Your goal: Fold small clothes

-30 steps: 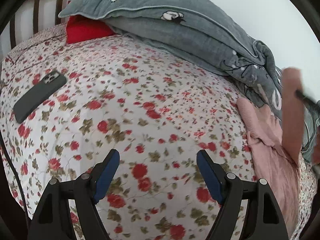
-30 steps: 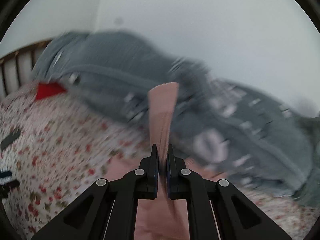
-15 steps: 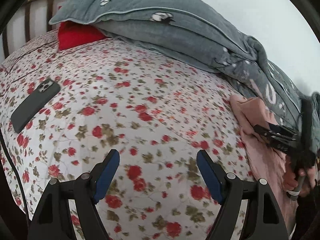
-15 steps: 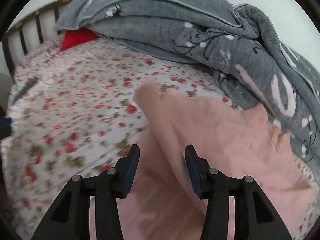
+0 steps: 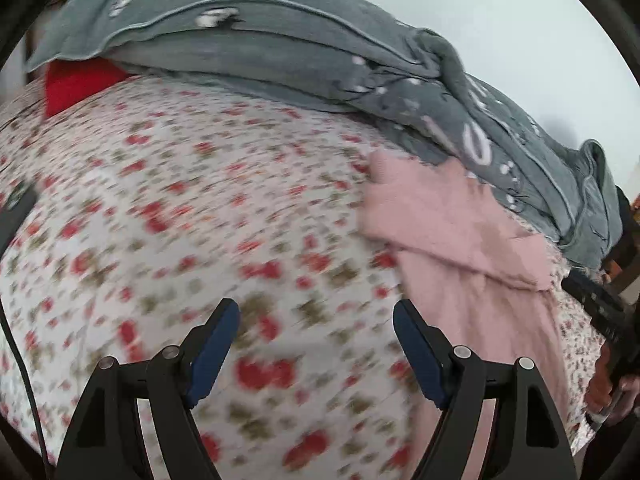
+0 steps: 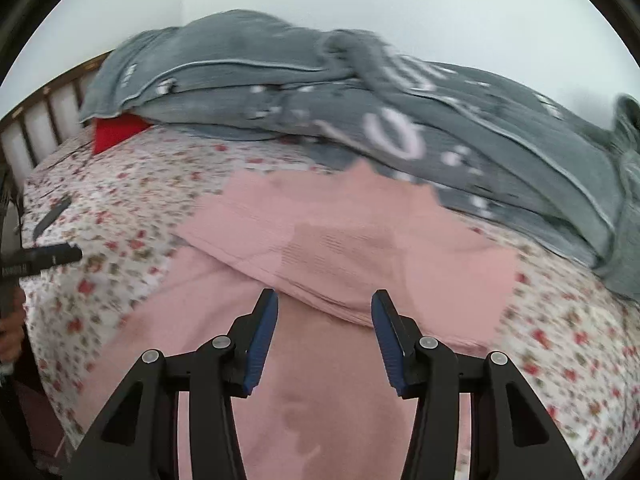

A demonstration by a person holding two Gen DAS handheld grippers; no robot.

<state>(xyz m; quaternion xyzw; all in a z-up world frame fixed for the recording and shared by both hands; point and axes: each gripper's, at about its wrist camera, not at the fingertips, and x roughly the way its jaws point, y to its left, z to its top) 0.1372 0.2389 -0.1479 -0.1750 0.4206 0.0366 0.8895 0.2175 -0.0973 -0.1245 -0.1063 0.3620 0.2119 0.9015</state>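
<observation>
A pink garment (image 6: 344, 240) lies on the floral bed sheet (image 6: 132, 200), its far part folded over the near part. My right gripper (image 6: 324, 308) is open and empty just above it, near the fold edge. In the left wrist view the pink garment (image 5: 452, 216) lies to the right. My left gripper (image 5: 316, 316) is open and empty over the bare floral sheet (image 5: 200, 208), left of the garment. The right gripper's body (image 5: 600, 308) shows at that view's right edge.
A rumpled grey quilt (image 6: 320, 92) runs along the far side of the bed, touching the garment's far edge. A red cushion (image 6: 116, 130) lies under its left end. A dark phone (image 6: 52, 216) lies on the sheet at left. A wooden headboard (image 6: 36, 120) stands far left.
My right gripper opened and let go of the pink garment, which dropped folded onto the bed. It then drew back. My left gripper swung right, toward the garment.
</observation>
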